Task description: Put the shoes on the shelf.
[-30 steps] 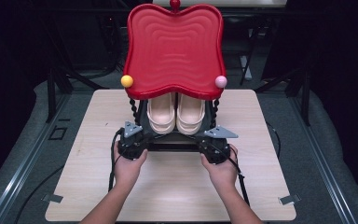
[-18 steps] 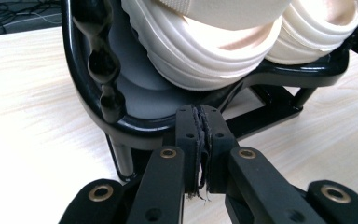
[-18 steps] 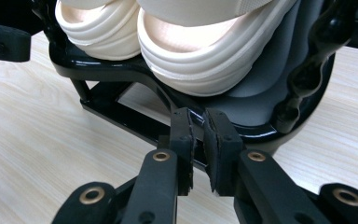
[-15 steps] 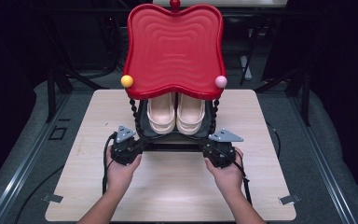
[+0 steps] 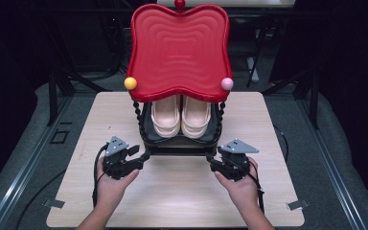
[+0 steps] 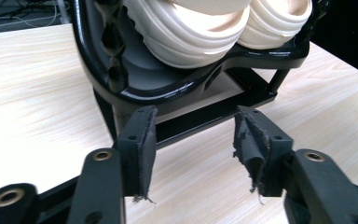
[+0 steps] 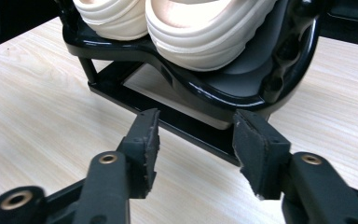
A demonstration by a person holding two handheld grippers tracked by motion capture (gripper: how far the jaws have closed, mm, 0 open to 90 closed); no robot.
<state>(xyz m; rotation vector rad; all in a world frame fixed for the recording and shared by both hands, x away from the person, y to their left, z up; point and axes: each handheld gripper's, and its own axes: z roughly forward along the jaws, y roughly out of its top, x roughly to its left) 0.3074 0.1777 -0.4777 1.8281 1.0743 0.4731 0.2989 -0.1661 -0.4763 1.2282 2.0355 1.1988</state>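
A small black shoe rack (image 5: 179, 143) stands near the middle of a light wooden table (image 5: 268, 124), toward its far half. Its lower shelf is a glossy black tray with a raised rim, and on it sits a pair of cream-coloured chunky sandals (image 5: 180, 116), side by side and touching, toes toward the person. Black beaded posts (image 5: 137, 115) at the front corners carry a wavy-edged red top tray (image 5: 178, 48), which overhangs the sandals. A yellow ball (image 5: 130, 83) caps its front left corner, a pink ball (image 5: 227, 84) its front right corner, and a red knob (image 5: 179, 5) stands at its far edge.

The left gripper (image 5: 139, 155), held in the person's left hand (image 5: 110, 184), lies just off the rack's front left corner. In the left gripper view its jaws stand wide apart, having just been opening, with nothing between them; the rack's black base bar (image 6: 205, 116) lies just beyond the worn pads (image 6: 145, 140).

The right gripper (image 5: 214, 162), in the right hand (image 5: 242, 184), sits just off the front right corner. Its jaws are likewise spread wide, having just been opening, with nothing held; the rack's base (image 7: 186, 123) shows just past the fingertips (image 7: 256, 149).

Dark floor and metal stands surround the table.
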